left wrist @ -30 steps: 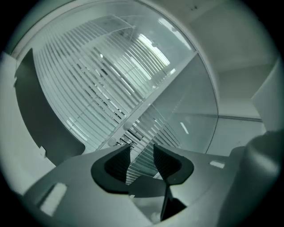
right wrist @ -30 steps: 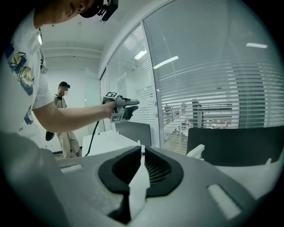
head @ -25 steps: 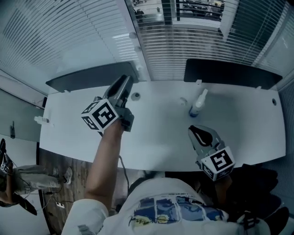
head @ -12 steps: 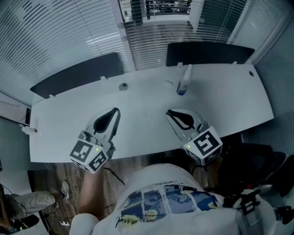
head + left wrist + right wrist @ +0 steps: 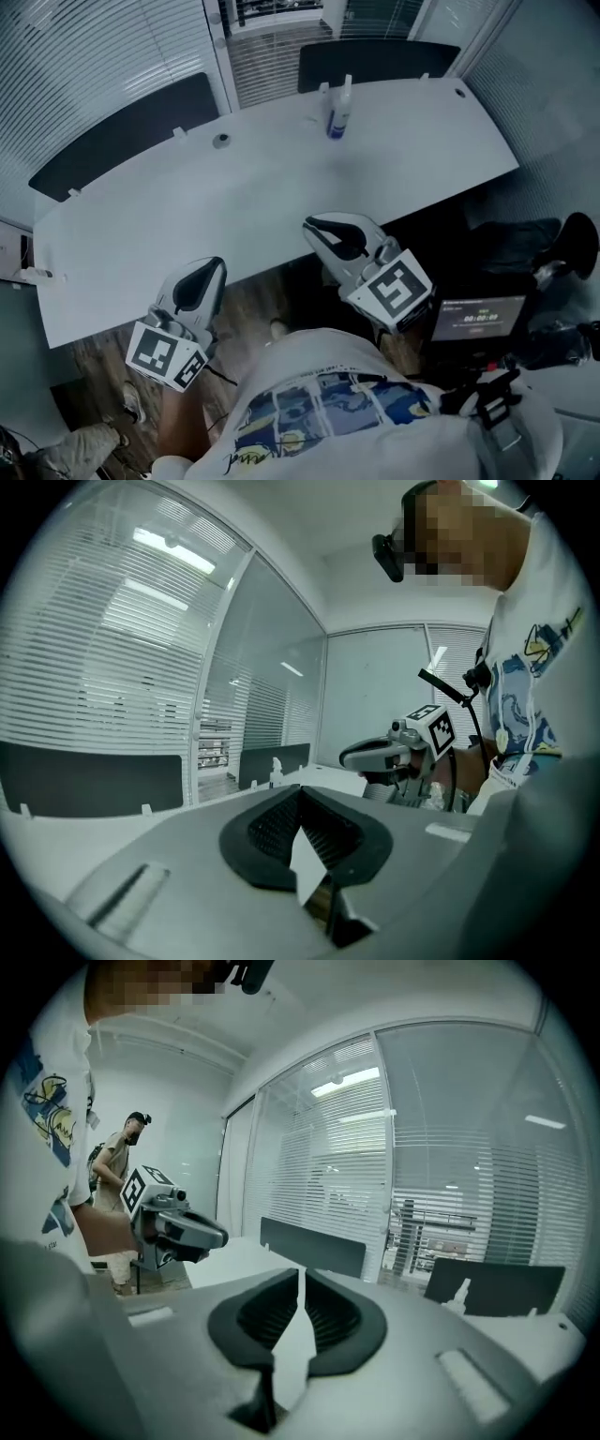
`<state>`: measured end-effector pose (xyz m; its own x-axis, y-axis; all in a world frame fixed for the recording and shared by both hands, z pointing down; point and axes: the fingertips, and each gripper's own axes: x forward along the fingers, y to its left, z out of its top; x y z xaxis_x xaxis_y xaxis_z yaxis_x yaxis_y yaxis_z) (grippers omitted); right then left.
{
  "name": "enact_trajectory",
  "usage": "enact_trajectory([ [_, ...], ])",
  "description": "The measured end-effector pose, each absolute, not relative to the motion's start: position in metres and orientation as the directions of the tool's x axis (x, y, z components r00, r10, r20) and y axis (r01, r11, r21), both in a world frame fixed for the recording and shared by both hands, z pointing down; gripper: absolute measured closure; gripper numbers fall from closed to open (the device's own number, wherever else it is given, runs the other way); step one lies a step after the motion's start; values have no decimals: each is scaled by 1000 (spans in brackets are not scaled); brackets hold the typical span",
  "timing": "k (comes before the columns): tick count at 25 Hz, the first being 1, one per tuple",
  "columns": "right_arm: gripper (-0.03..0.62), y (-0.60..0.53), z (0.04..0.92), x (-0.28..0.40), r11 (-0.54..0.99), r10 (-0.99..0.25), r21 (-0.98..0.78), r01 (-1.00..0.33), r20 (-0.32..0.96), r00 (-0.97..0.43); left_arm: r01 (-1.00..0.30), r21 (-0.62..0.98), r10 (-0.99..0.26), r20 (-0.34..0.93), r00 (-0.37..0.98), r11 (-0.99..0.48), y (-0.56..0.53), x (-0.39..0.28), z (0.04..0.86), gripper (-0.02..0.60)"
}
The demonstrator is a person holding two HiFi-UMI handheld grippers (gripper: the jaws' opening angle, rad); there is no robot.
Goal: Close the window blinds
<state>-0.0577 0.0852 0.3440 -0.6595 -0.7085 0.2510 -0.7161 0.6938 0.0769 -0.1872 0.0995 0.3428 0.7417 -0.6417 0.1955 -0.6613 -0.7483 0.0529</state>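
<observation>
Blinds (image 5: 94, 56) are hanging lowered along the glass wall behind the desk (image 5: 281, 197) in the head view, at the top of the picture; two dark panels (image 5: 122, 141) are standing along the desk's far edge in front of them; a bottle (image 5: 338, 108) is standing upright near that far edge; the left gripper (image 5: 214, 266) is hovering at the desk's near edge, over the wooden floor (image 5: 253, 300), well apart from the blinds; the right gripper (image 5: 314, 225) is hovering by the same edge, equally far from them.

In the left gripper view, the left gripper (image 5: 300, 789) is showing its jaws pressed together with nothing between them; the blinds (image 5: 84, 658) are filling the left side above a dark panel (image 5: 94, 780); the right gripper (image 5: 380, 754) is pointing left across the middle.

In the right gripper view, the right gripper (image 5: 300, 1274) is holding its jaws closed against each other, pinching nothing; the blinds (image 5: 319, 1138) are spreading across the glass ahead, with lights showing through the slats; the left gripper (image 5: 202, 1232) is pointing right at the left side, and a second person (image 5: 117, 1162) is standing behind it.
</observation>
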Motion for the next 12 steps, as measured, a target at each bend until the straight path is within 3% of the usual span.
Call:
enact_trajectory([
  [12,579,131,320,-52,691,-716,86,-717,214,-664,-645,85,-621,203,757,-759,150,-173,330,577],
])
